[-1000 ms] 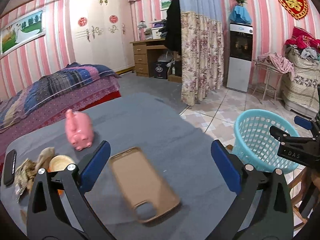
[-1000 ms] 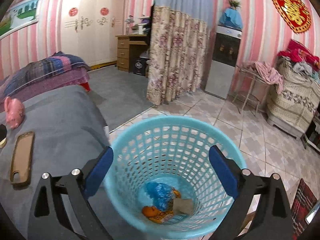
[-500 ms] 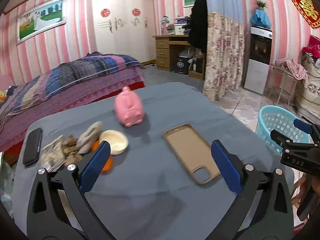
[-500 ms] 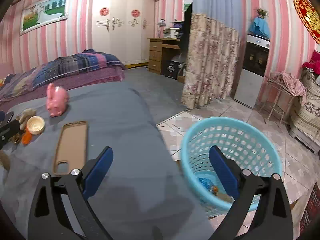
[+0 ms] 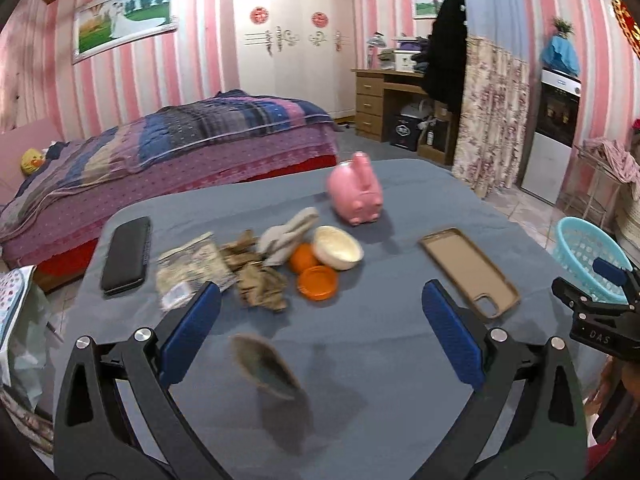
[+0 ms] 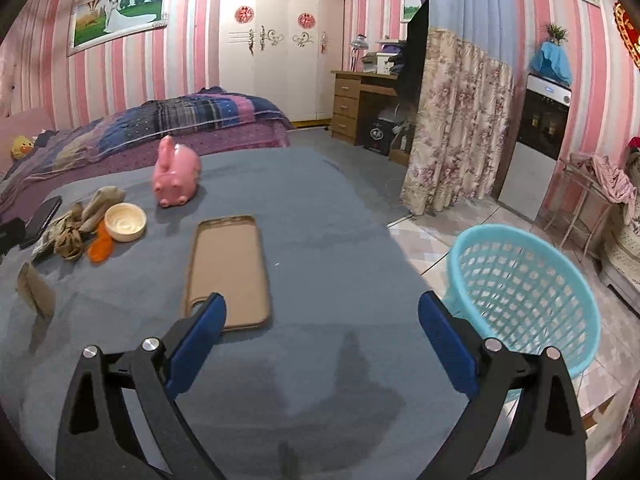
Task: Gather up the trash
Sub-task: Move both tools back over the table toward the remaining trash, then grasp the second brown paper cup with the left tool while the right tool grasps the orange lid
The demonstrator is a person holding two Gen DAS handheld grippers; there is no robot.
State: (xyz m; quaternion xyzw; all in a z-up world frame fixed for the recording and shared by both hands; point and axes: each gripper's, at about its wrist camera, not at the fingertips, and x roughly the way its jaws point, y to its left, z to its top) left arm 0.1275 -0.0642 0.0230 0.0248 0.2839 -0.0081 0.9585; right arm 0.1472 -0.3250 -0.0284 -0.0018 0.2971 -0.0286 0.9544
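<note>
Both tools (image 5: 320, 338) (image 6: 320, 338) (perhaps) nearer trash (image 5: 262, 286)

the blurred scrap (image 5: 266, 367) near the left claw (image 5: 320, 332) defies naming.

Bench (image 5: 400, 360): the grey cloth surface in front of you.
Landmark: your pink piggy bank (image 5: 356, 195), at the far side.
Just nearer than it: cream bowl (image 5: 338, 247), orange lid (image 5: 317, 282), crumpled wrappers (image 5: 260, 280).
Its right: tan phone case (image 5: 470, 272).
Far left: black phone (image 5: 127, 254).
</note>
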